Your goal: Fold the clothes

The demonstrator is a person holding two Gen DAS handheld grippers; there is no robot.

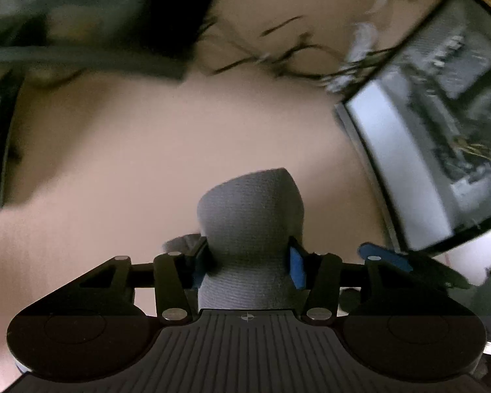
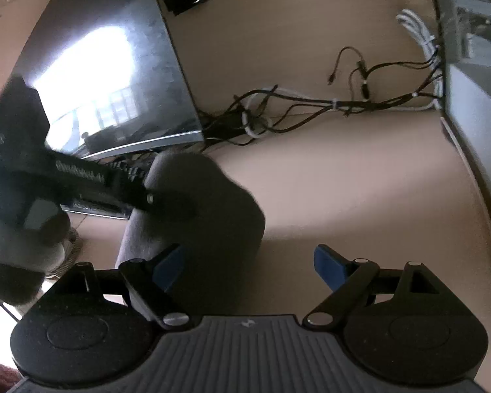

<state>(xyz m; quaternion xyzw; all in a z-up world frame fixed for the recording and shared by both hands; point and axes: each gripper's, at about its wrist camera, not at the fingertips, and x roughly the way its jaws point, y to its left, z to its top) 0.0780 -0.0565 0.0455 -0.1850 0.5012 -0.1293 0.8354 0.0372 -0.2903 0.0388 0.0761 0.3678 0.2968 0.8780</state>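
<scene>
A grey knitted cloth (image 1: 250,216) stands up between the blue pads (image 1: 296,267) of my left gripper (image 1: 248,267). The pads pinch it into a narrow waist, so that gripper is shut on it. In the right wrist view the same grey cloth (image 2: 212,216) hangs at lower left, with the black left gripper (image 2: 154,198) clamped on its upper part. My right gripper (image 2: 250,263) is open. Its left pad (image 2: 170,263) lies against the cloth's side and its right pad (image 2: 330,262) is over bare desk. The cloth's lower end is hidden behind the gripper bodies.
The tan desk (image 1: 180,147) runs under both grippers. A dark glossy panel (image 2: 114,65) lies at the back left, a tangle of black and white cables (image 2: 311,104) behind the cloth, and a grey computer case (image 1: 425,147) along the right edge.
</scene>
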